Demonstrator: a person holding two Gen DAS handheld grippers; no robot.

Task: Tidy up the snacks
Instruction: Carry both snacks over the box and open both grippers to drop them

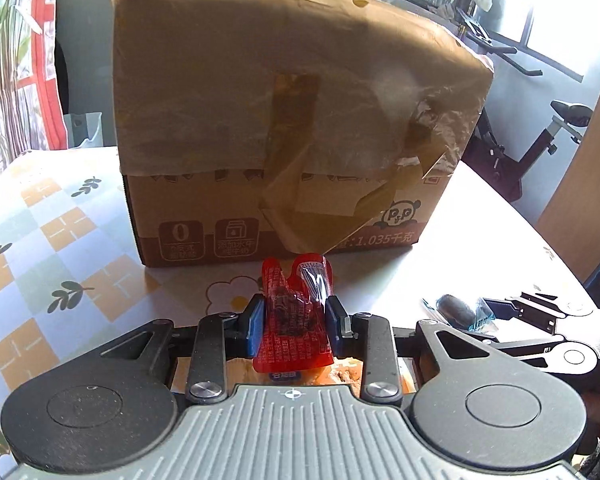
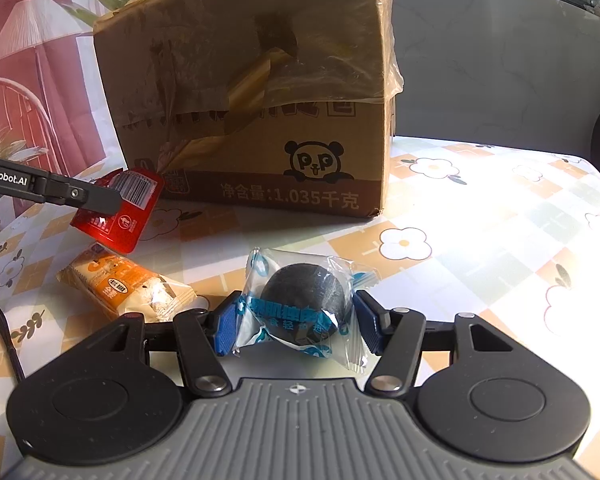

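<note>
Red packet (image 1: 296, 312) crumpled (glossy, translucent).

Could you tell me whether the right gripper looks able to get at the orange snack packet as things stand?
Probably not yet: the right gripper already has the blue-wrapped dark ball snack between its fingers, though the orange snack packet lies unobstructed just to its left.

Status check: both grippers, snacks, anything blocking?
Left gripper shut on red packet, lifted. Right gripper around dark bun packet, grip unclear. Orange packet on table. Cardboard box close ahead.
</note>
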